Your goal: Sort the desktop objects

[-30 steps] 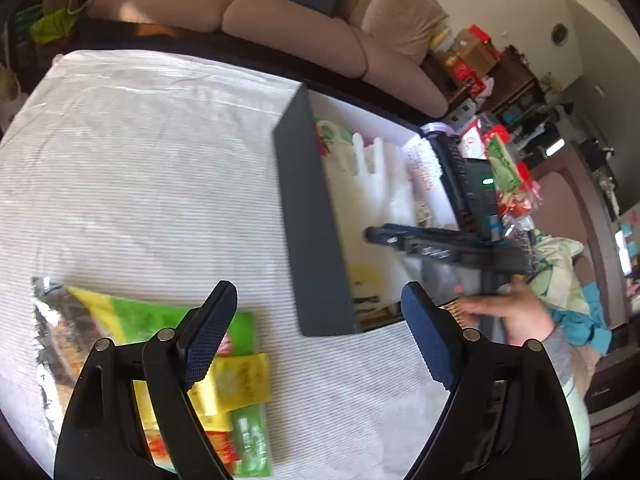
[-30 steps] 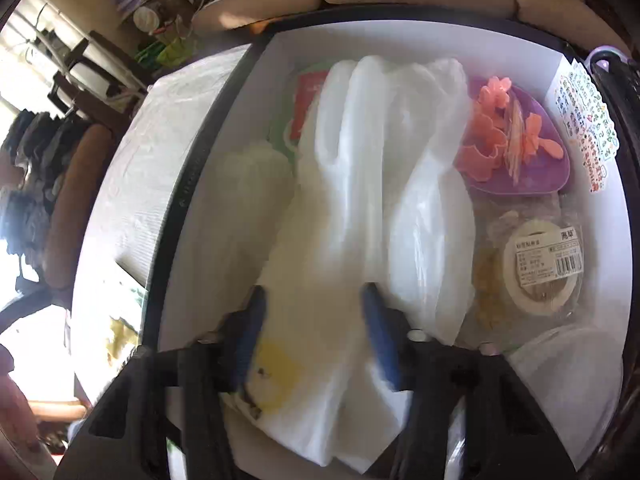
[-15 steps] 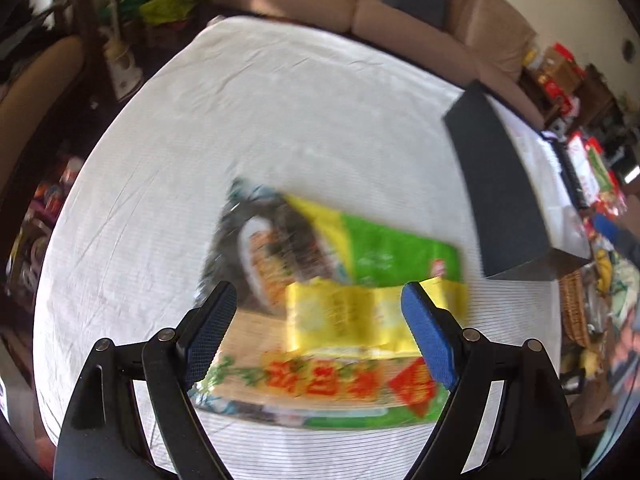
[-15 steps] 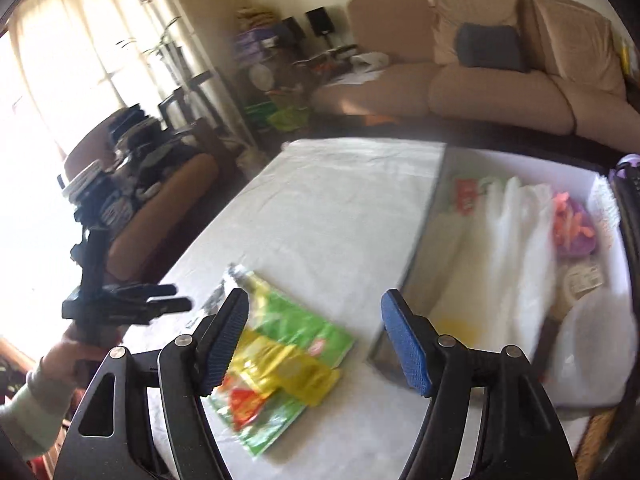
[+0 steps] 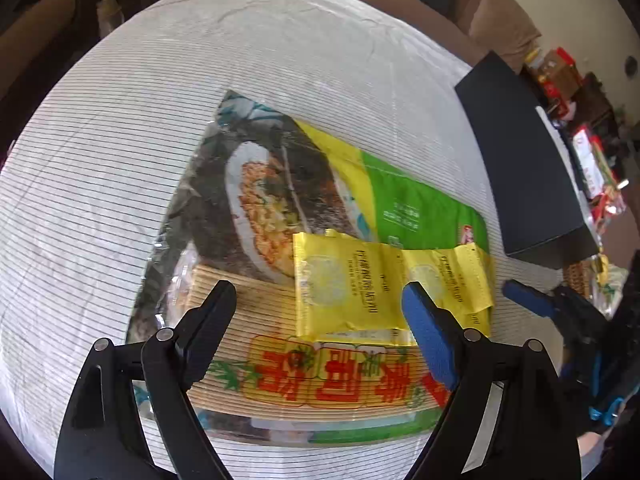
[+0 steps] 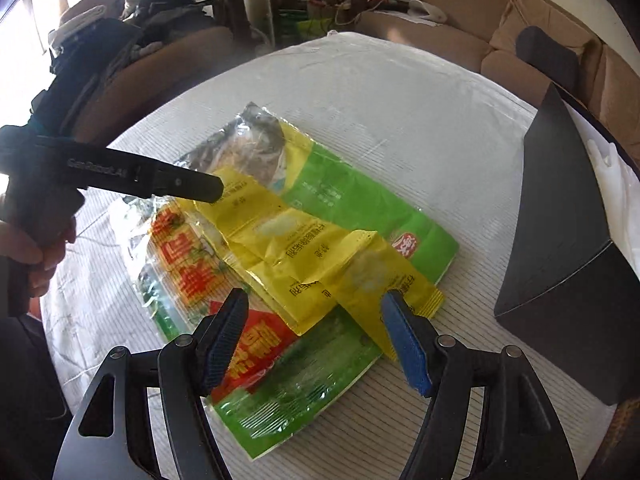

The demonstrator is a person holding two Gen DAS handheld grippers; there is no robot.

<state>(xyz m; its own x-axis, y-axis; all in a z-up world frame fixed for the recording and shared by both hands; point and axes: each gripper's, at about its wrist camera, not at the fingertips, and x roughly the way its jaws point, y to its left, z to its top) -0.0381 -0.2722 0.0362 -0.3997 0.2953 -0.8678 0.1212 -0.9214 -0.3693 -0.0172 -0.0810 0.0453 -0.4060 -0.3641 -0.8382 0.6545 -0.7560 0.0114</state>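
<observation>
A large green sushi-kit bag with a bamboo mat showing lies flat on the white striped tablecloth. A strip of yellow sachets lies across it. My left gripper is open just above the mat and sachets. My right gripper is open above the near end of the sachets and the bag. The left gripper's arm shows in the right wrist view; a blue fingertip of the right gripper shows in the left wrist view.
A dark box with white contents stands at the right on the tablecloth; it also shows in the left wrist view. A sofa lies behind the table, chairs and clutter to the left.
My right gripper has left the box, let go of the white glove, and moved over to the bag. My left gripper has swung left and come down close over the sachets.
</observation>
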